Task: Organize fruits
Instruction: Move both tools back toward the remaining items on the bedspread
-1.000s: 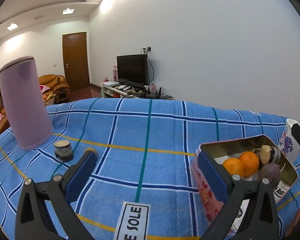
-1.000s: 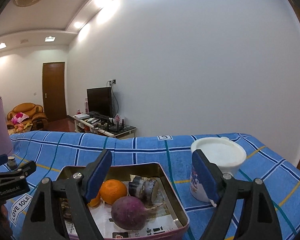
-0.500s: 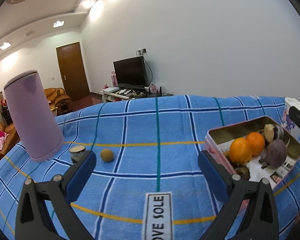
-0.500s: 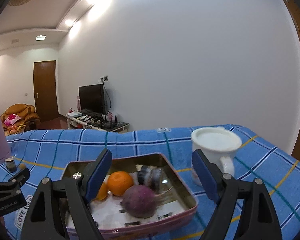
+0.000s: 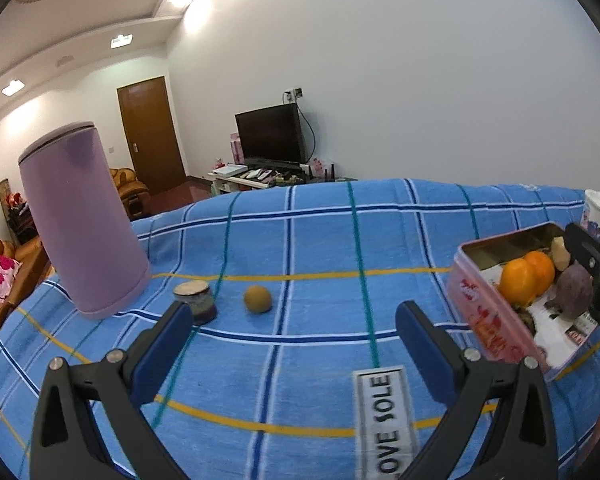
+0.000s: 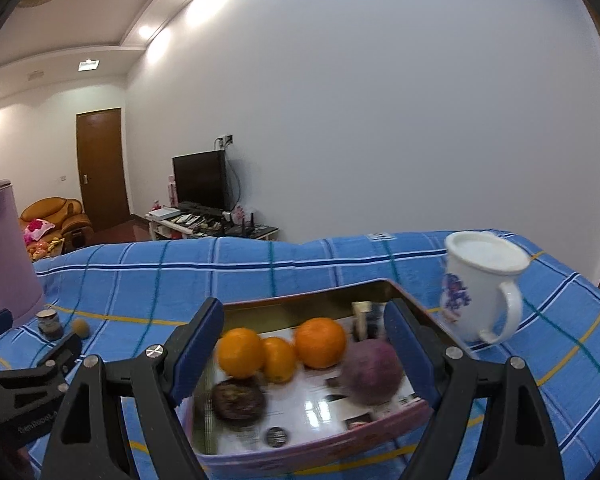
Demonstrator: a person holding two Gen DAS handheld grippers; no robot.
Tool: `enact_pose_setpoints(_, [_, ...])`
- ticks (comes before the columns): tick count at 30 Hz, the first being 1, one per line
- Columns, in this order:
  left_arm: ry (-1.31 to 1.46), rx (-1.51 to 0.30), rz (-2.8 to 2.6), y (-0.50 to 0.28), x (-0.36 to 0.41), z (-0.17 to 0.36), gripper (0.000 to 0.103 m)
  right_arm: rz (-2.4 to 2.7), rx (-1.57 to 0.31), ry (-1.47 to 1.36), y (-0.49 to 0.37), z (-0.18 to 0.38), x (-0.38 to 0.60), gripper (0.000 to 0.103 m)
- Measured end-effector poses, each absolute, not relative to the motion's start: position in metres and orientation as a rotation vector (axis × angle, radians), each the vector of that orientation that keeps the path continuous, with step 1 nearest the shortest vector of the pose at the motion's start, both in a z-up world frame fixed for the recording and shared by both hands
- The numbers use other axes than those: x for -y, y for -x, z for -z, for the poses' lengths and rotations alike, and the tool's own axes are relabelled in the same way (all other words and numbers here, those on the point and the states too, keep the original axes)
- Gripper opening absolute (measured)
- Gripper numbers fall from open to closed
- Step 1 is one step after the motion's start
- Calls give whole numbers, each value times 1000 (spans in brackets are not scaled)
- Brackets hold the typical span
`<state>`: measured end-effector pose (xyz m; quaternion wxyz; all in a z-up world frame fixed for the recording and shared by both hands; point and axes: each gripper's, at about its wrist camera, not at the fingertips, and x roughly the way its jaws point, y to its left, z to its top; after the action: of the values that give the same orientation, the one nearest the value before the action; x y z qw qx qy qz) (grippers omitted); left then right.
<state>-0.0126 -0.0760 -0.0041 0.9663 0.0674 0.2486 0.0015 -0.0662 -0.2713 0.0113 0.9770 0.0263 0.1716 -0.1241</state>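
Observation:
A small brown round fruit (image 5: 257,299) lies on the blue checked cloth, beyond and between the fingers of my open, empty left gripper (image 5: 294,334); it also shows in the right wrist view (image 6: 80,327). A pink tin box (image 6: 380,424) holds oranges (image 6: 320,342), a purple round fruit (image 6: 370,372) and a dark fruit (image 6: 238,400). My right gripper (image 6: 304,338) is open and empty, hovering just over the tin. The tin (image 5: 484,320) sits at the right edge of the left wrist view.
A tall lilac cylinder (image 5: 82,220) stands at the left, with a small dark jar (image 5: 194,300) next to it. A white mug with a lid (image 6: 480,284) stands right of the tin. The cloth (image 5: 320,240) drops off at the far side.
The left gripper has swung left and tilted, bringing the brown fruit and jar nearer its centre. The right gripper has come closer over the tin, which now fills more of its view.

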Motion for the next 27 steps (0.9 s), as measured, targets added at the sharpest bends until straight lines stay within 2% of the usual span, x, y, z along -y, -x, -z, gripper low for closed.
enact_pose_setpoints(27, [-65, -609, -181, -37, -59, 17, 103, 47, -453, -80, 4, 0, 132, 83])
